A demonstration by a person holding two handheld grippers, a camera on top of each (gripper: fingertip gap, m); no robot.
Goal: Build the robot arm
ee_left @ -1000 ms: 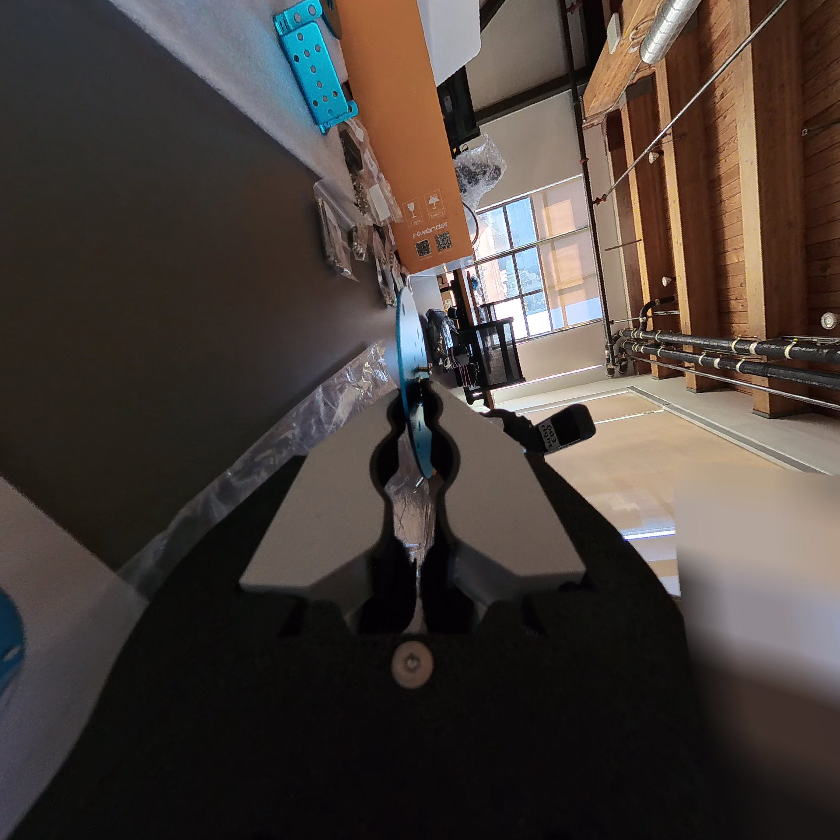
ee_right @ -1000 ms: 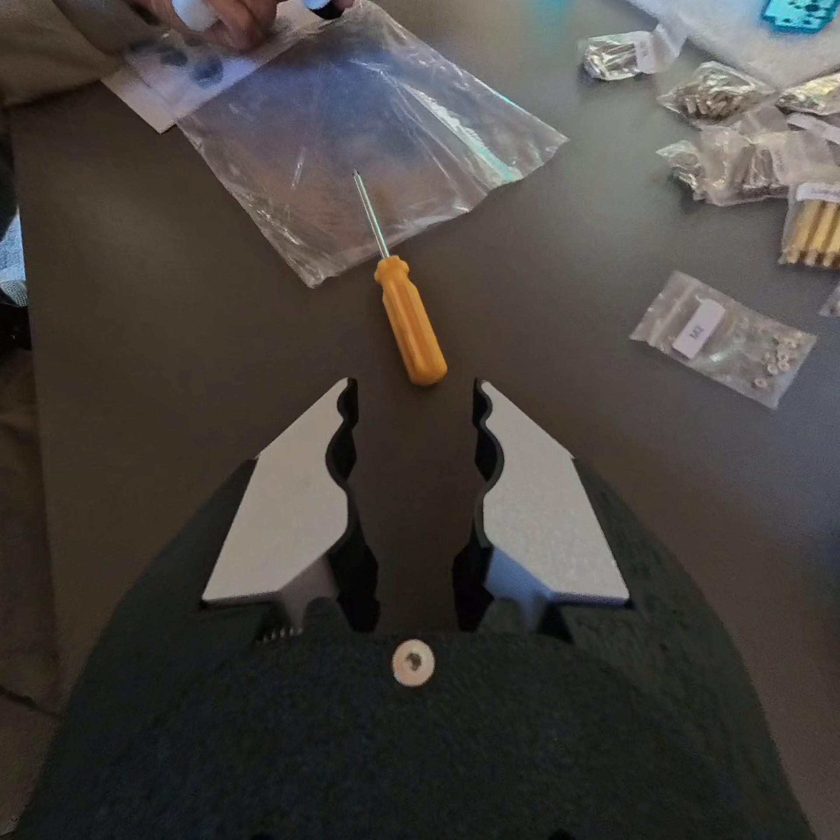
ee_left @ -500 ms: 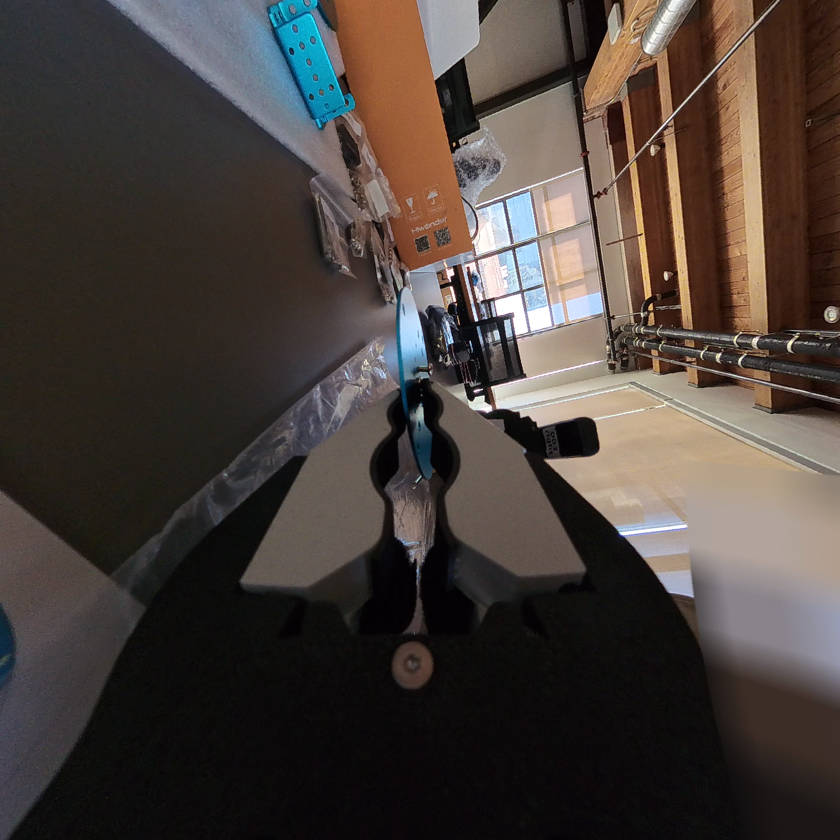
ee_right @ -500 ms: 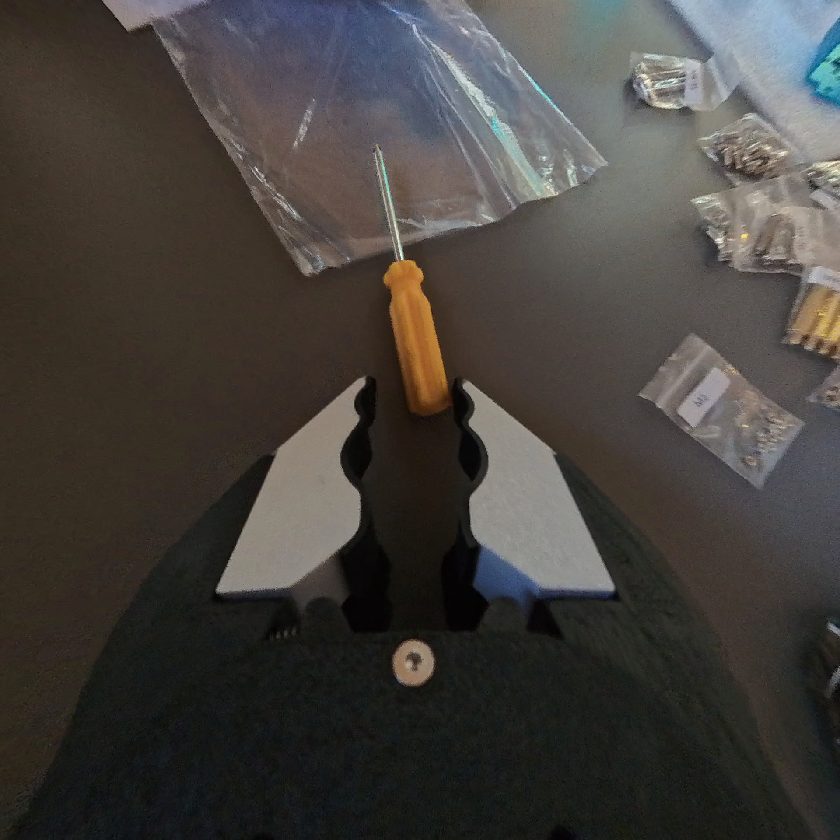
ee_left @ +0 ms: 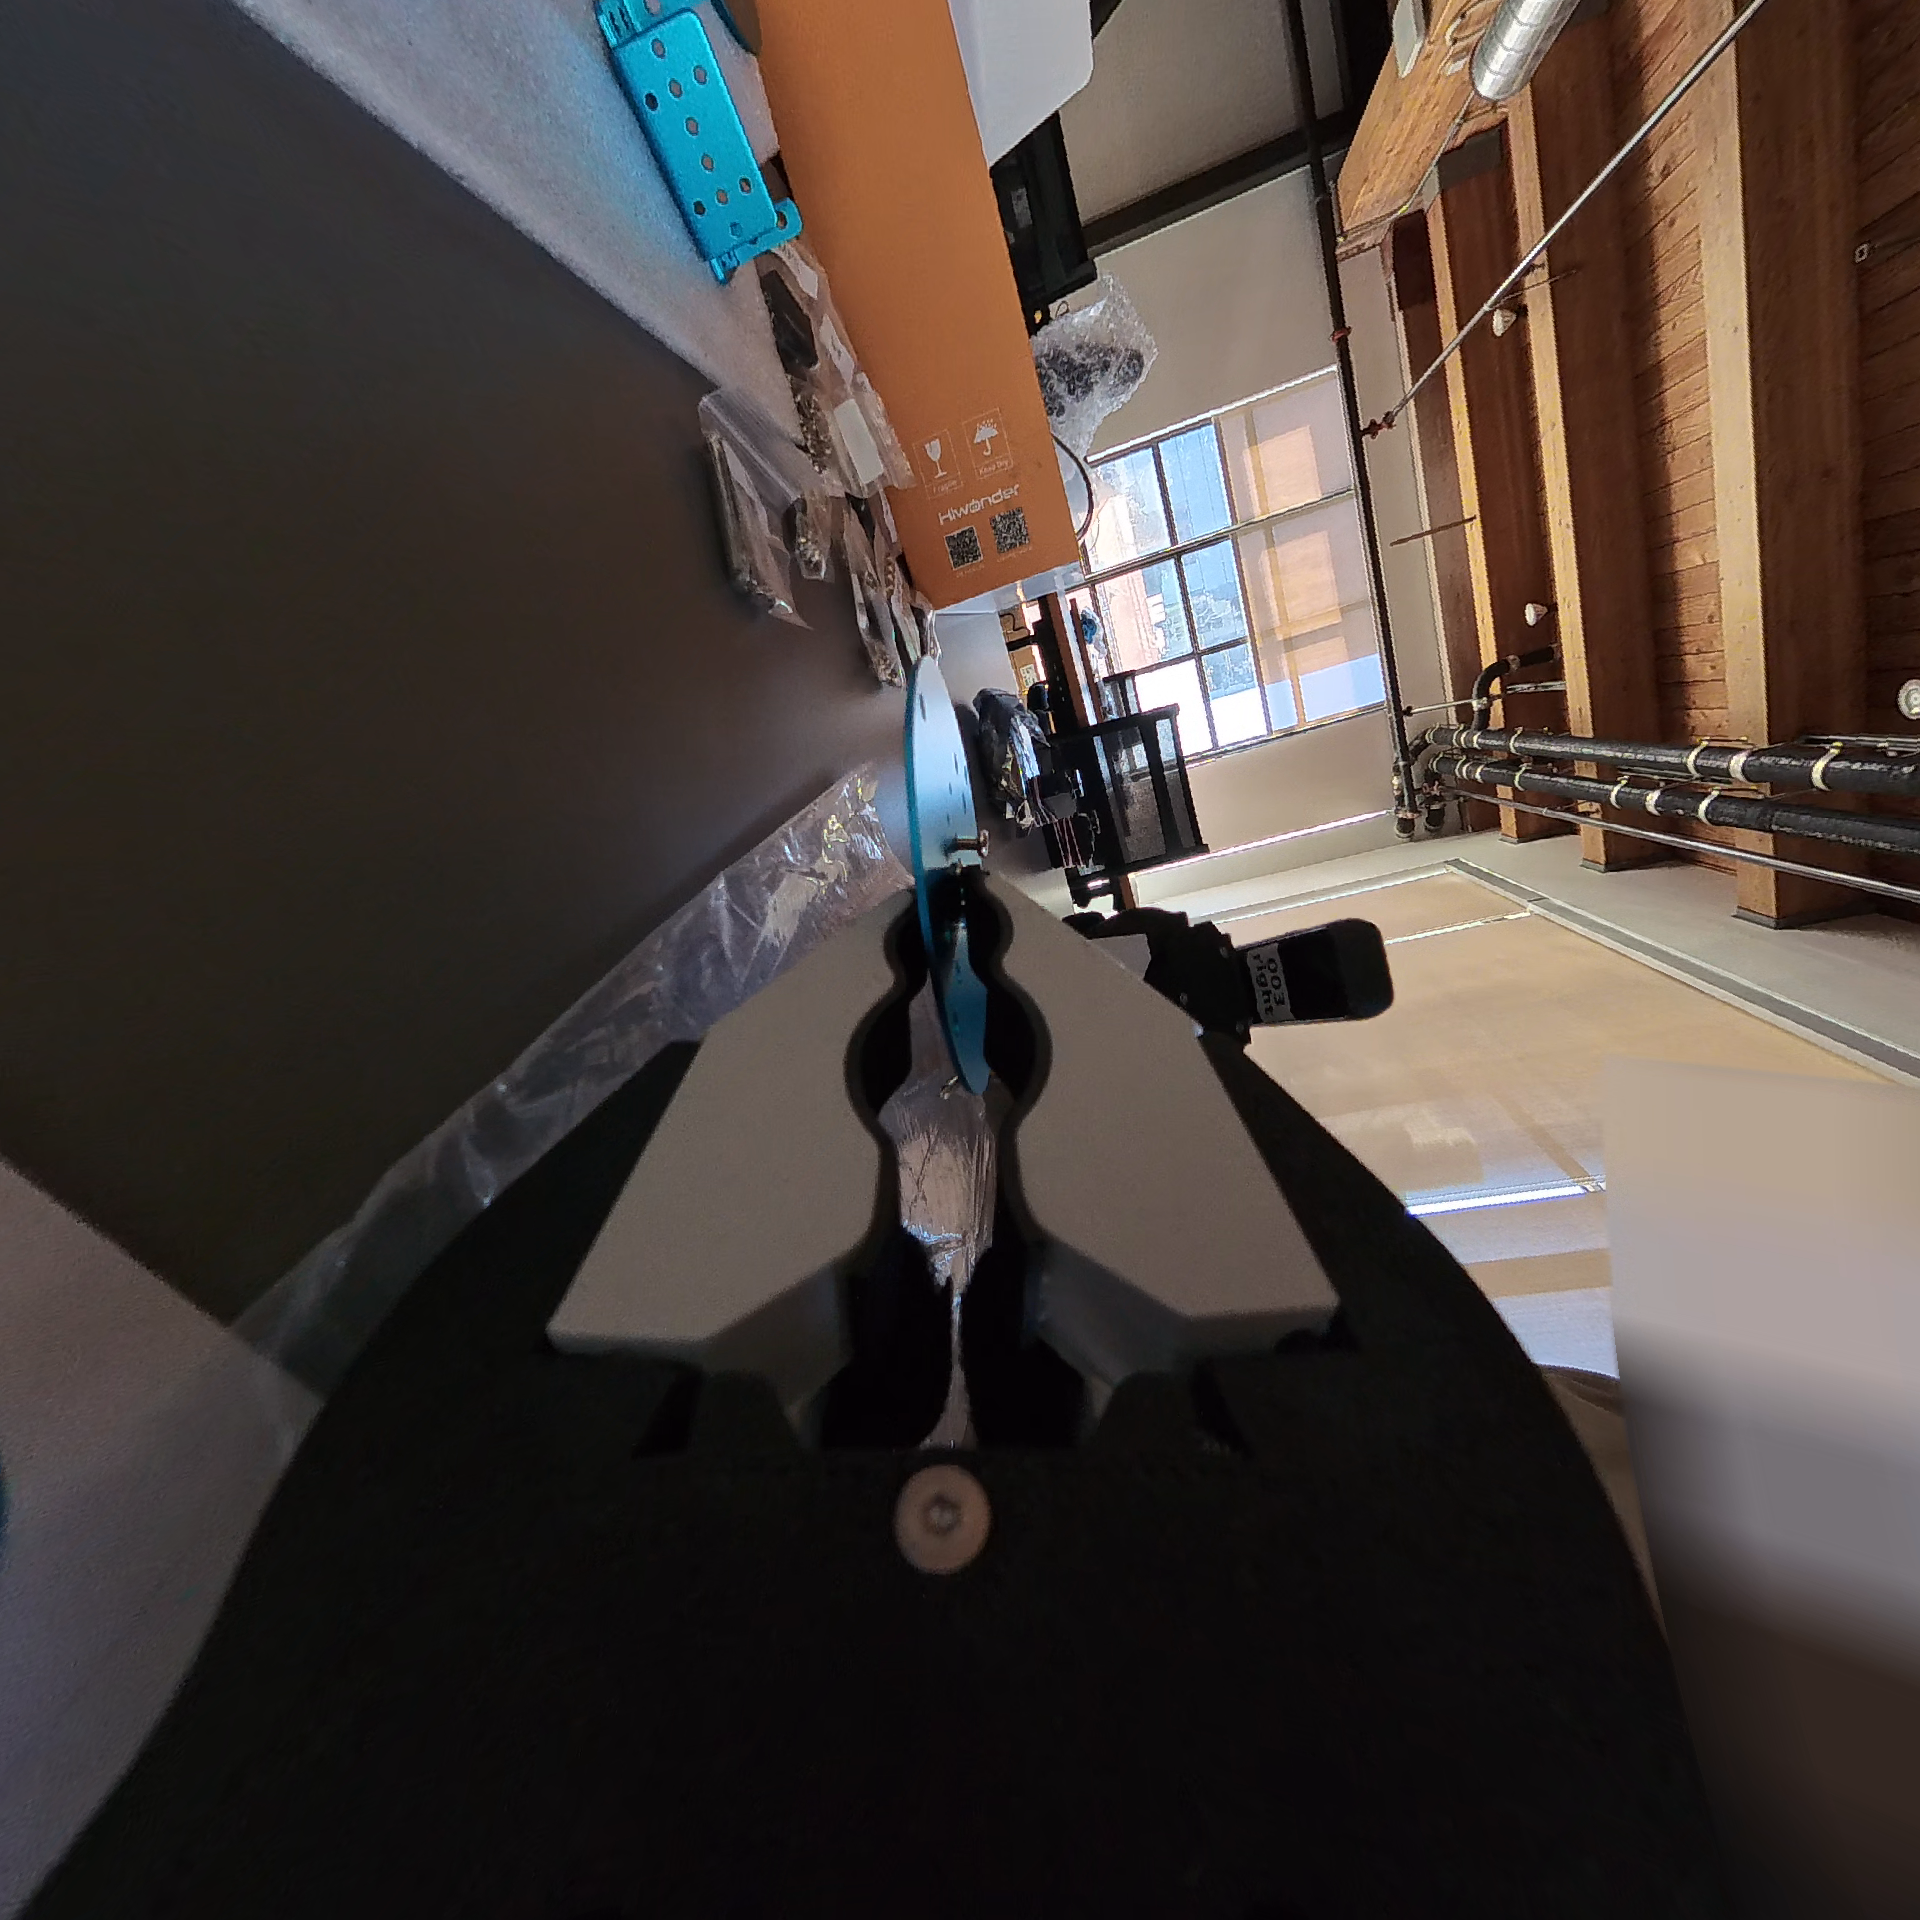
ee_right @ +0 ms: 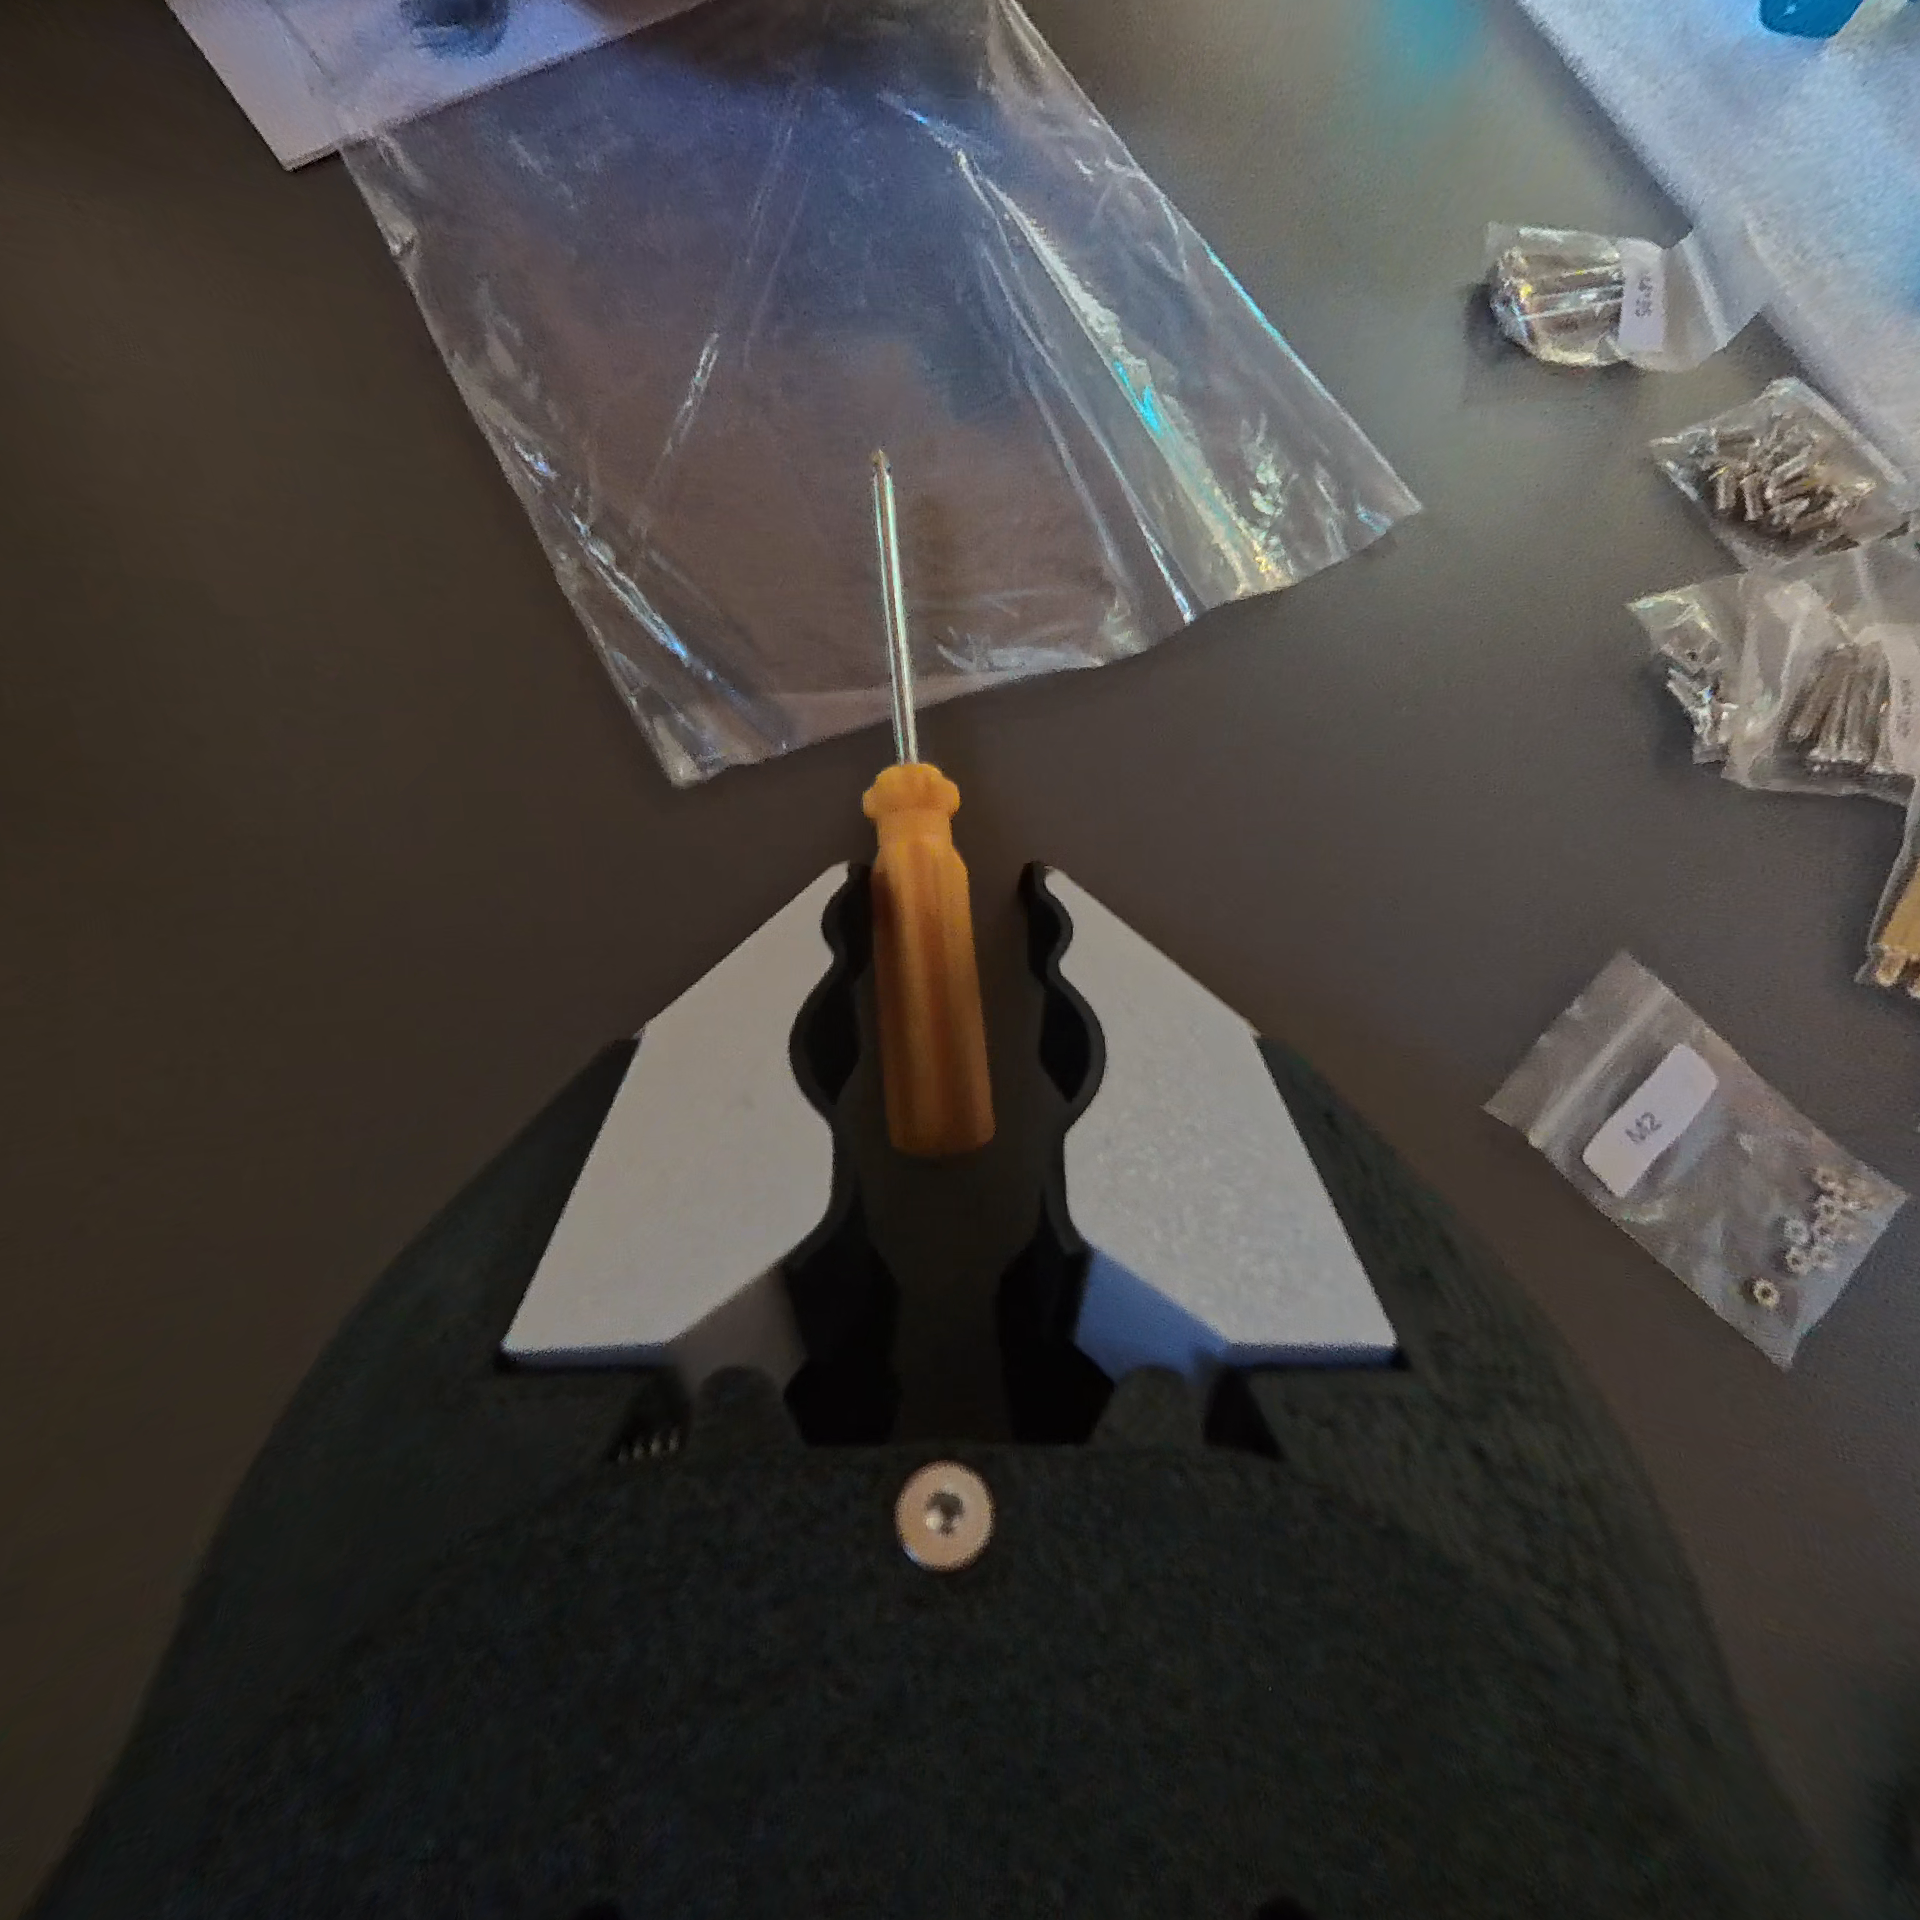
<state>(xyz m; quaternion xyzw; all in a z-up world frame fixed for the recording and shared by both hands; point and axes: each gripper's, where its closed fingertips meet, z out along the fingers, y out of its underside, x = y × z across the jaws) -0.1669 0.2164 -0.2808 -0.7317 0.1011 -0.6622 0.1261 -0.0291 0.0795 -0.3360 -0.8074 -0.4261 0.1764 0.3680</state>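
L gripper (ee_left: 951,914) pinches blue disc (ee_left: 935,790); R gripper (ee_right: 940,883) straddles screwdriver (ee_right: 925,997)

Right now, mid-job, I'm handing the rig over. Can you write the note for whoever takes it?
Left gripper: jaws shut on the rim of a blue disc, seen edge-on.
Right gripper: jaws open, straddling the orange handle of the screwdriver, which lies on the dark table. A gap shows on the handle's right side.
The screwdriver's shaft points away, over the clear plastic bag. Small hardware bags lie to the right.
Done: disc in hand. Left: screwdriver not yet gripped.
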